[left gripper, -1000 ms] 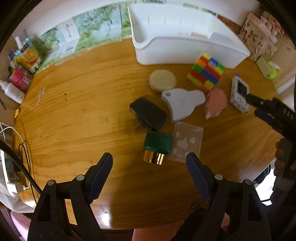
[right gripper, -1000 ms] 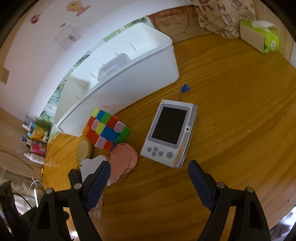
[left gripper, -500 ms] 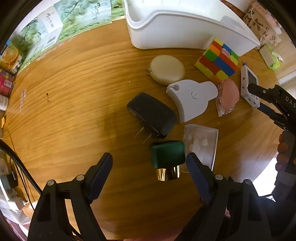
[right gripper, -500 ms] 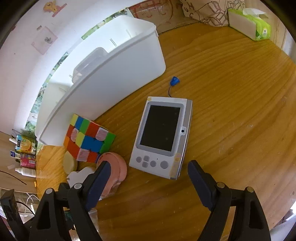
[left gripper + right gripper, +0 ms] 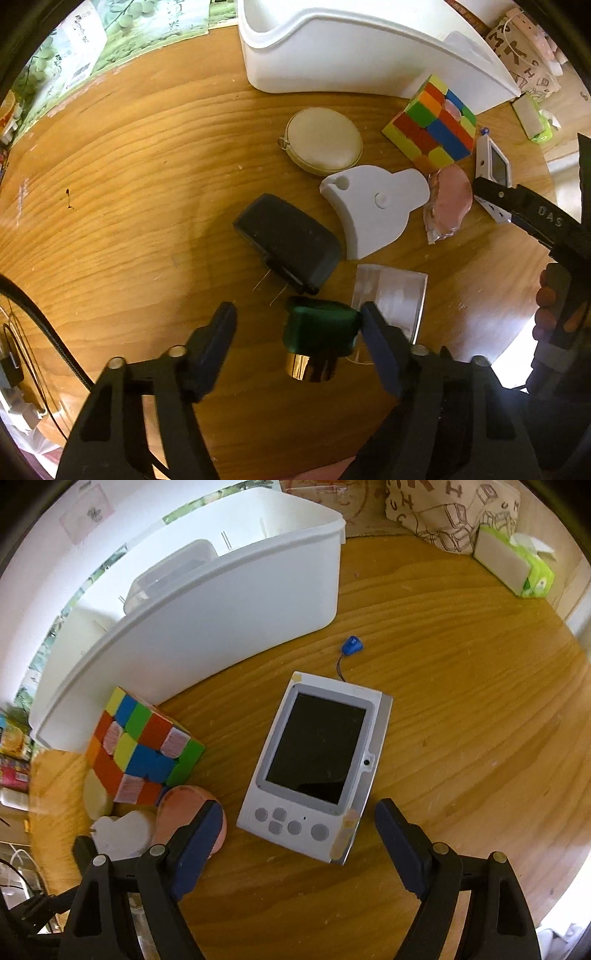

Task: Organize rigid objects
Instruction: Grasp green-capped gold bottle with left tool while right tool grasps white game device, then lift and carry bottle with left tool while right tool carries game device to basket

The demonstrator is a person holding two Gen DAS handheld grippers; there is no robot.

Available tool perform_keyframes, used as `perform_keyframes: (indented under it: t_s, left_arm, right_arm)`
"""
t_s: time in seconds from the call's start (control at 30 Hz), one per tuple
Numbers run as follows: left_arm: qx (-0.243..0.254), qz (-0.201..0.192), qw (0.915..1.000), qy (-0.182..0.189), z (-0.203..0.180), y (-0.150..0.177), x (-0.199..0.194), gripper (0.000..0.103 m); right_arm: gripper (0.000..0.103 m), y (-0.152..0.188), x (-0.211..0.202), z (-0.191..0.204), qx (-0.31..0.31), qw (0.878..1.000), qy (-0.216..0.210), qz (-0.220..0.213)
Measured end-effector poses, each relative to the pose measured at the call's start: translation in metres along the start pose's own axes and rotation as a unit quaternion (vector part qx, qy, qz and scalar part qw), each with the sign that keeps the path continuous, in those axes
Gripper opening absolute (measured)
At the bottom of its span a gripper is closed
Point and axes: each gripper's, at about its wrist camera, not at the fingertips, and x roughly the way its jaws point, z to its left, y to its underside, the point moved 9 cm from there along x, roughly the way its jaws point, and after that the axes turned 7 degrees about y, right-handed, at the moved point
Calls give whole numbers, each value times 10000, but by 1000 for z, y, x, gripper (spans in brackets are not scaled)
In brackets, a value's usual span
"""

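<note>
A green bottle with a gold cap (image 5: 317, 338) lies on the wooden table between the open fingers of my left gripper (image 5: 297, 325); the right finger touches its side. Beyond it lie a black charger (image 5: 290, 245), a white plastic piece (image 5: 373, 208), a round cream case (image 5: 325, 146), a colourful cube (image 5: 432, 123), a pink round item (image 5: 448, 197) and a clear flat packet (image 5: 391, 295). My right gripper (image 5: 295, 830) is open, low over the near end of a white handheld device (image 5: 317, 768). A white bin (image 5: 207, 627) stands behind.
A tissue pack (image 5: 517, 568) and a patterned bag (image 5: 447, 513) sit at the far right. Green printed boxes (image 5: 74, 62) line the back left wall. Cables (image 5: 22, 332) hang at the table's left edge. A hand (image 5: 546, 306) holds the right gripper.
Both grippers have moved forward and down: the green bottle now lies between the left fingers, and the handheld device is closer to the right fingers. Both stay open.
</note>
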Motion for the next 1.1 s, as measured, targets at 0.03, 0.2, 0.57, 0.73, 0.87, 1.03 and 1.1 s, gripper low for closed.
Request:
perform_keyframes:
  t_s: [0.03, 0.2, 0.57, 0.73, 0.87, 1.03, 1.1]
  left_arm:
    - [-22, 39, 10000, 31, 0, 0, 1, 60]
    - [-167, 143, 9996, 160, 2, 2, 7, 48]
    - [-516, -5, 9984, 213, 12, 8, 8, 46]
    - [-701, -111, 9973, 195, 18, 8, 0, 46]
    - [-778, -297, 9963, 201, 20, 11, -15, 46]
    - [-866, -605, 9942, 198, 21, 19, -33, 46]
    - [-934, -714, 9928, 227, 20, 24, -38, 46]
  right_arm:
    - [85, -2, 1, 0, -24, 10000, 69, 5]
    - [76, -13, 3, 5, -121, 9995, 291, -54]
    - [62, -36, 9, 0, -234, 9994, 250, 70]
    - [60, -33, 4, -9, -276, 9993, 173, 159]
    - [59, -18, 4, -15, -261, 9993, 37, 273]
    - [59, -4, 1, -21, -372, 9984, -149, 397]
    - [59, 3, -1, -22, -407, 9979, -227, 459]
